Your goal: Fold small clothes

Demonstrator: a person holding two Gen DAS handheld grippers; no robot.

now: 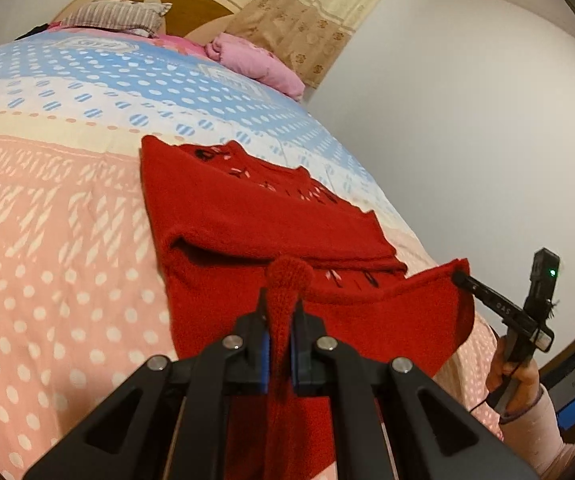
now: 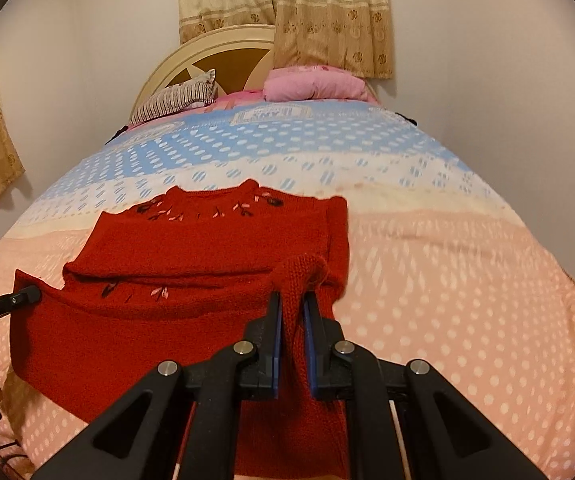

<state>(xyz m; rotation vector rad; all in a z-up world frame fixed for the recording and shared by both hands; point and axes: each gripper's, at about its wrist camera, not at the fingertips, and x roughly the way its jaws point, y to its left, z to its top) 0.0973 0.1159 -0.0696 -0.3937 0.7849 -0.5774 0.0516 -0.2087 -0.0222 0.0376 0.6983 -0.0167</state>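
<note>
A small red knitted sweater (image 1: 263, 220) with embroidered flowers at the neck lies on the bed; it also shows in the right wrist view (image 2: 207, 248). Its lower hem is lifted off the bed and held at both bottom corners. My left gripper (image 1: 280, 300) is shut on one bunched hem corner. My right gripper (image 2: 292, 300) is shut on the other hem corner. Each gripper shows in the other's view: the right one (image 1: 458, 276) and the left one (image 2: 33, 294), pinching the hem's ends. The sleeves lie folded in over the body.
The bed cover (image 2: 447, 240) has pink, cream and blue dotted bands. A striped pillow (image 2: 179, 98) and a pink bundle (image 2: 313, 86) lie by the round headboard (image 2: 215, 54). Curtains (image 2: 287, 12) hang behind. A wall (image 1: 467, 120) runs along the bed's side.
</note>
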